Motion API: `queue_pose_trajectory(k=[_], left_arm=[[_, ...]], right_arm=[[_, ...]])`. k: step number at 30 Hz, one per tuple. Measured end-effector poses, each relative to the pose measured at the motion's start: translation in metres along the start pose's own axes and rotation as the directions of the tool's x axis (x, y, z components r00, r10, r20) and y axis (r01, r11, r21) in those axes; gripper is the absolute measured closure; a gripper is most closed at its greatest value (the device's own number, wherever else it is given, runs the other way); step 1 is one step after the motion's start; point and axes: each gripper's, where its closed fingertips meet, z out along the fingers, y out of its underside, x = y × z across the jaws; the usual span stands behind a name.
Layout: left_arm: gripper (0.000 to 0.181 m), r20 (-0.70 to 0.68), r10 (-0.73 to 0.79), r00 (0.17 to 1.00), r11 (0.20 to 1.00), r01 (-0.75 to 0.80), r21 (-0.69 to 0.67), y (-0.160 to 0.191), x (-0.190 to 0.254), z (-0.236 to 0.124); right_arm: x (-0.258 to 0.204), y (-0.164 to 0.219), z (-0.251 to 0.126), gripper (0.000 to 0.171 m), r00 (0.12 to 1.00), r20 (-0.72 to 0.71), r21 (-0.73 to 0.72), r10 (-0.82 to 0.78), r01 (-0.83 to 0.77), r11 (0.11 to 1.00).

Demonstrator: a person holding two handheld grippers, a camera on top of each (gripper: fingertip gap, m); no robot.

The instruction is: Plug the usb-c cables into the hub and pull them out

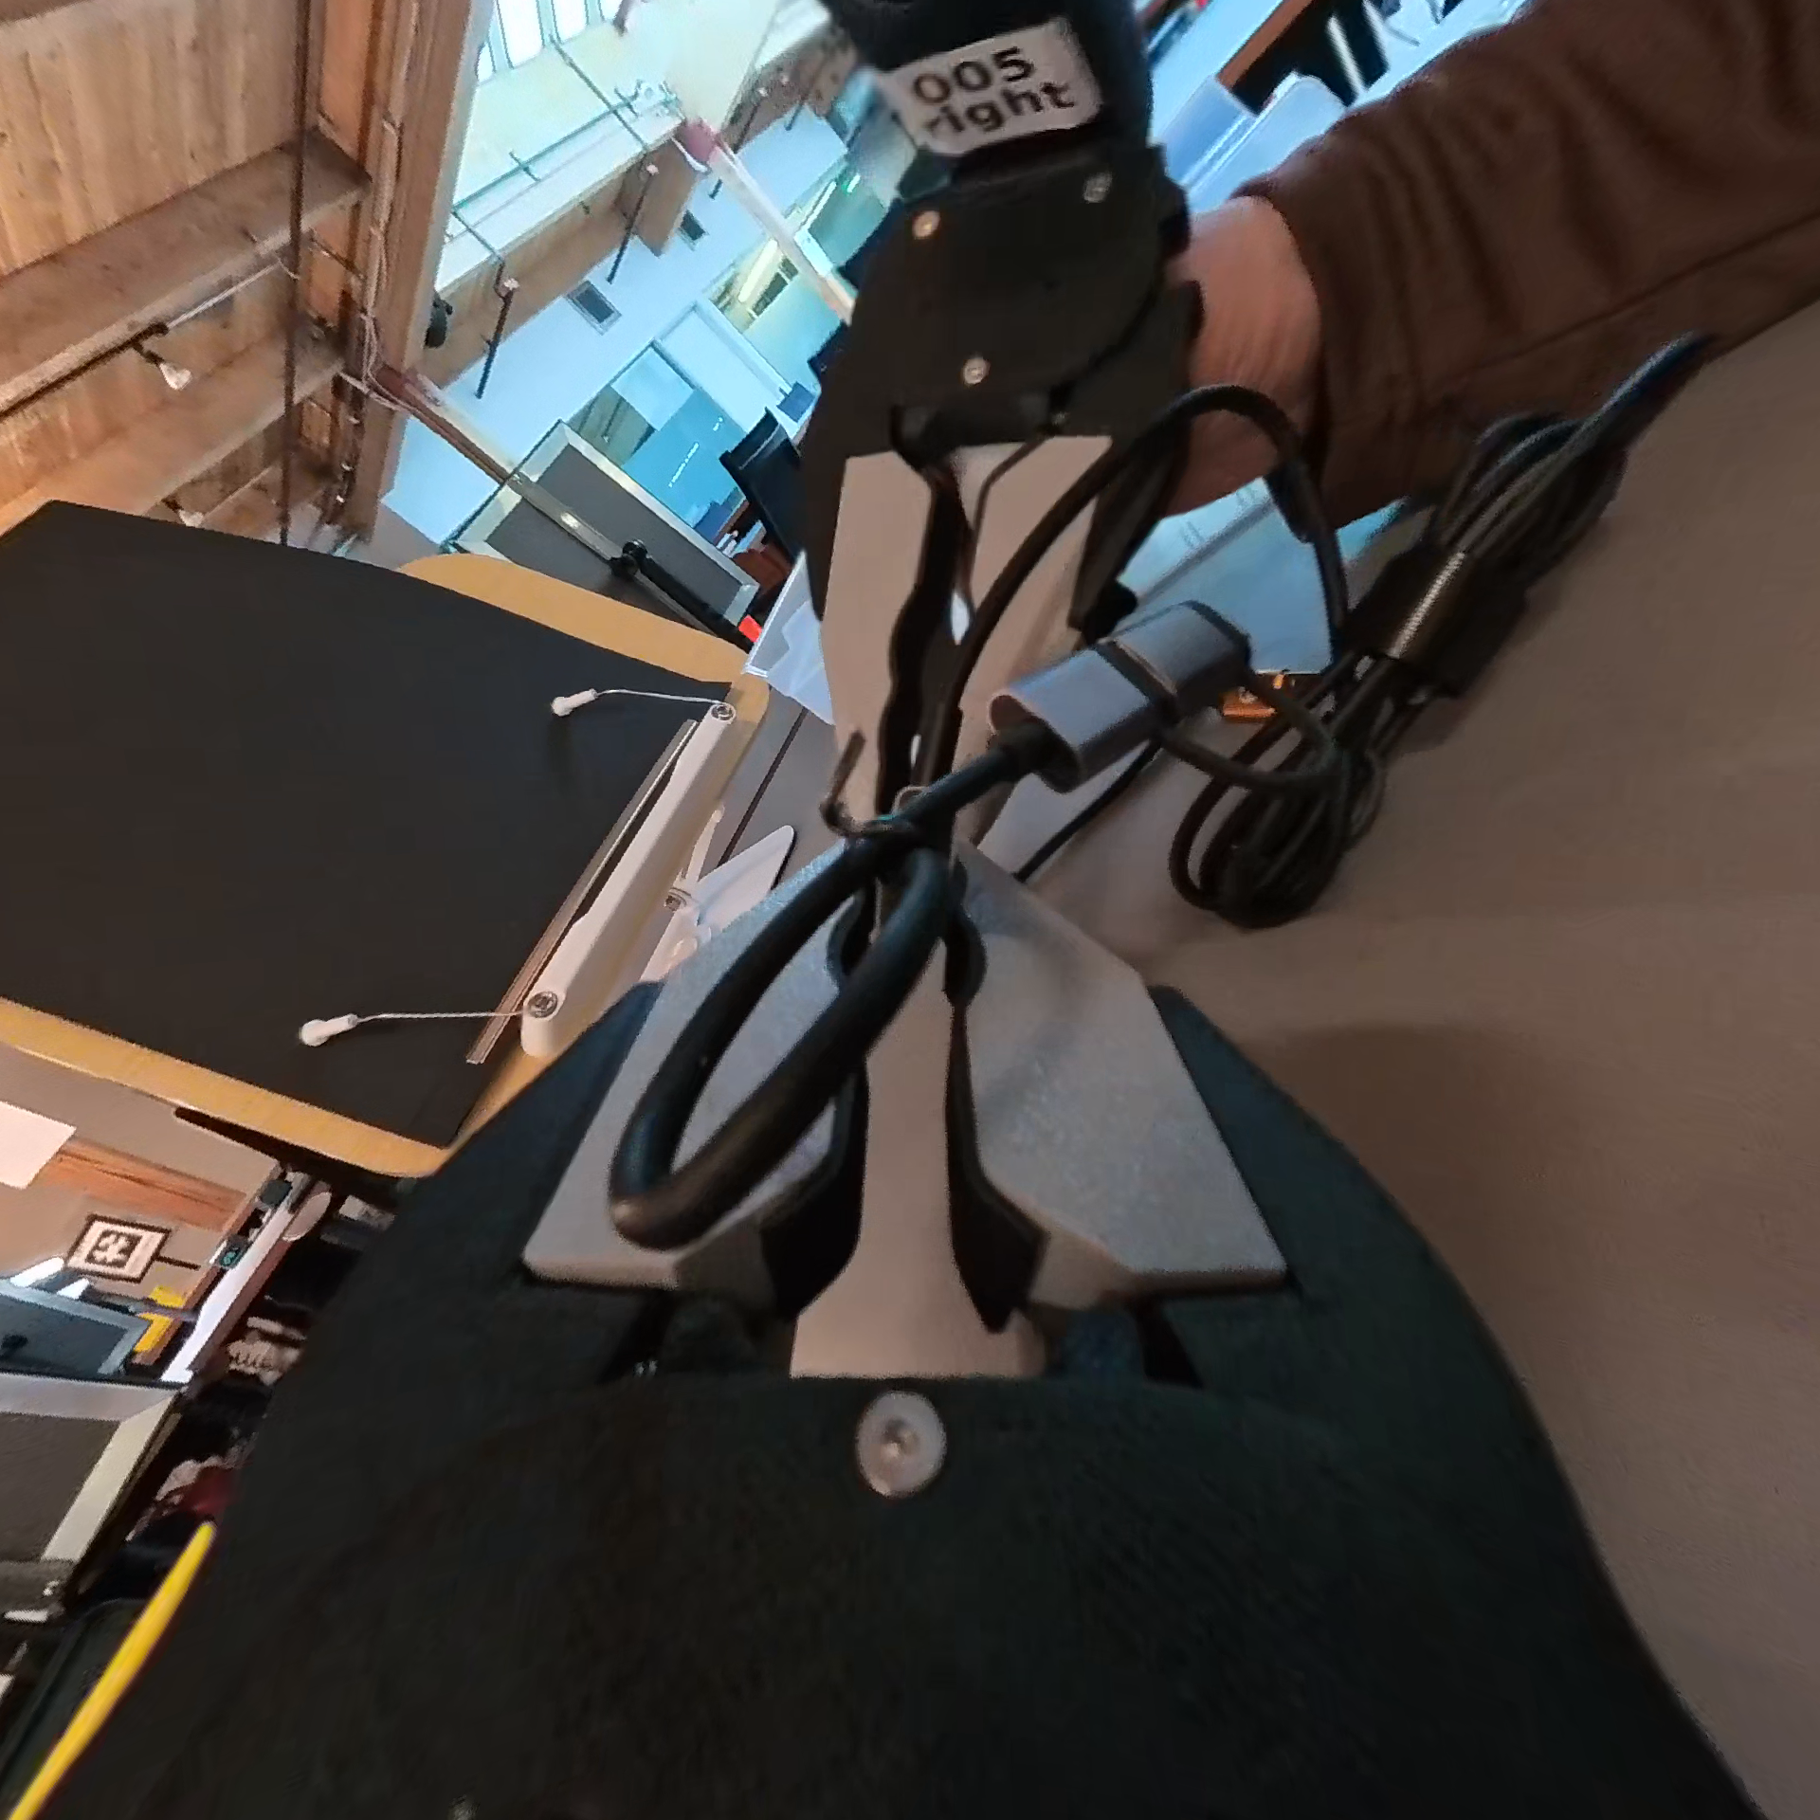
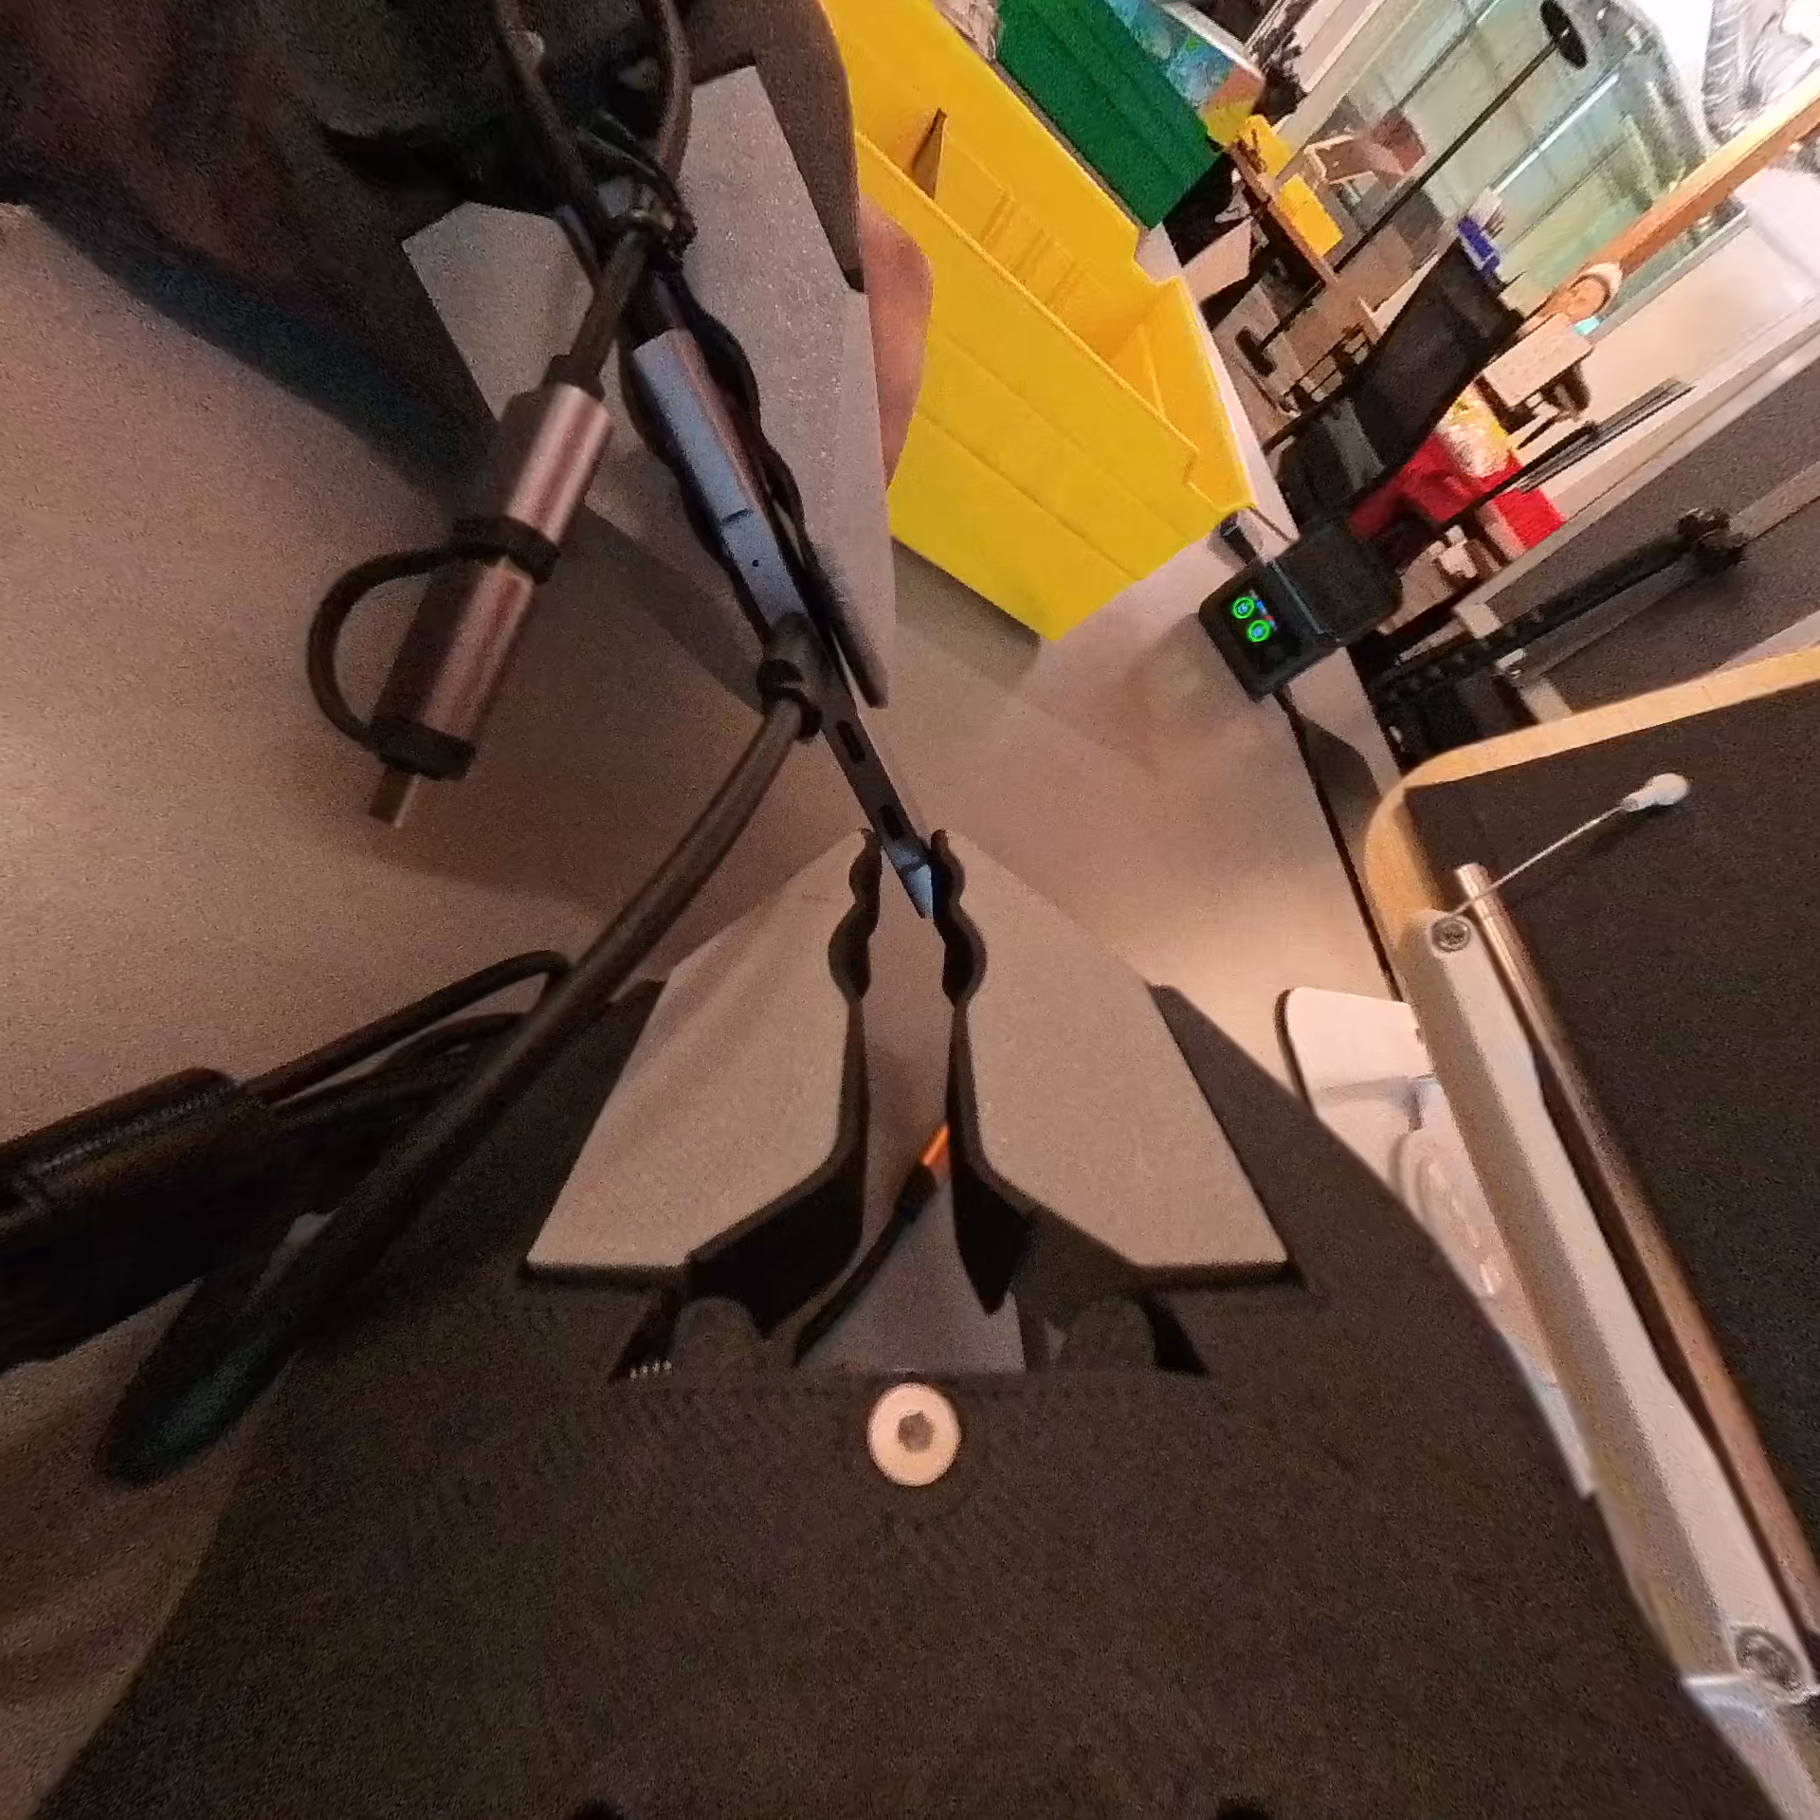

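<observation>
- In the left wrist view, a black board with a pale wood rim [image 1: 246, 788] stood at the left, with a white clip bar [image 1: 611, 886] along its edge.
- Our left gripper [image 1: 911, 886] had its fingers drawn close together. A looped black cable [image 1: 748, 1064] lay over the left finger and gathered at the tips.
- Beyond it the right gripper [image 1: 916, 640] pointed back toward us, held by a person's hand [image 1: 1251, 325] in a brown sleeve [image 1: 1527, 197].
- To the right, a grey metal connector [image 1: 1113, 680] hung in the air, and a coiled bundle of black cables [image 1: 1280, 837] lay on the grey-tan table [image 1: 1477, 1083].
- In the right wrist view the connector [image 2: 522, 552] was at the left.
- Beside it the slim grey hub [image 2: 729, 473] ran edge-on between both tools, lifted off the table. The left gripper pinched its far end and the right gripper [image 2: 906, 867] clamped its near tip.
- One black usb-c cable [image 2: 689, 857] sat plugged into the hub's edge and trailed down to the left. Two open ports showed below the plug.
- Farther right stood yellow bins [image 2: 1034, 394], a green bin [image 2: 1113, 98], and a small black device with green lit rings [image 2: 1270, 620].
</observation>
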Motion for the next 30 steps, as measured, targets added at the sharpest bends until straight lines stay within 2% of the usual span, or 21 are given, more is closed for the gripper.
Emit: queue_pose_trajectory(k=[1,5,9,12,14,16,18,20,24,30], left_arm=[[0.174,0.009,-0.003,1.000,1.000,0.003,0.000,0.000,-0.001,0.000],[0.174,0.028,0.126,0.992,0.990,-0.124,-0.065,0.009,0.006,0.004],[0.174,0.041,0.285,0.958,0.946,-0.274,-0.174,0.021,0.006,0.008],[0.174,0.104,0.381,0.919,0.906,-0.348,-0.239,0.024,-0.006,0.007],[0.174,0.129,0.468,0.874,0.860,-0.416,-0.297,0.032,-0.014,0.004],[0.175,0.129,0.522,0.843,0.826,-0.461,-0.326,0.037,-0.016,0.001],[0.175,0.106,0.544,0.832,0.810,-0.487,-0.326,0.040,-0.011,0.001],[0.175,0.095,0.546,0.832,0.811,-0.497,-0.309,0.039,-0.006,0.001],[0.175,0.100,0.547,0.831,0.820,-0.508,-0.264,0.029,0.001,0.001],[0.175,0.074,0.579,0.812,0.795,-0.542,-0.271,0.032,0.006,0.003]], right_arm=[[0.000,0.000,0.001,0.165,1.000,-0.008,-0.004,-0.016,0.016,1.000],[-0.001,0.008,0.004,0.164,1.000,-0.005,-0.044,-0.011,0.011,0.999],[0.004,0.013,0.009,0.159,0.995,-0.019,-0.074,0.100,-0.101,0.992],[0.025,0.026,0.001,0.156,0.961,-0.087,-0.098,0.264,-0.272,0.957],[0.032,0.037,-0.005,0.148,0.907,-0.085,-0.097,0.412,-0.419,0.903],[0.034,0.047,-0.009,0.147,0.835,-0.082,-0.118,0.545,-0.551,0.826],[0.033,0.059,-0.011,0.153,0.806,-0.108,-0.176,0.582,-0.591,0.787],[0.031,0.073,-0.012,0.154,0.814,-0.152,-0.234,0.560,-0.580,0.780],[0.022,0.105,-0.013,0.149,0.762,-0.220,-0.366,0.609,-0.644,0.672],[0.022,0.104,-0.019,0.153,0.704,-0.233,-0.329,0.671,-0.706,0.627]])
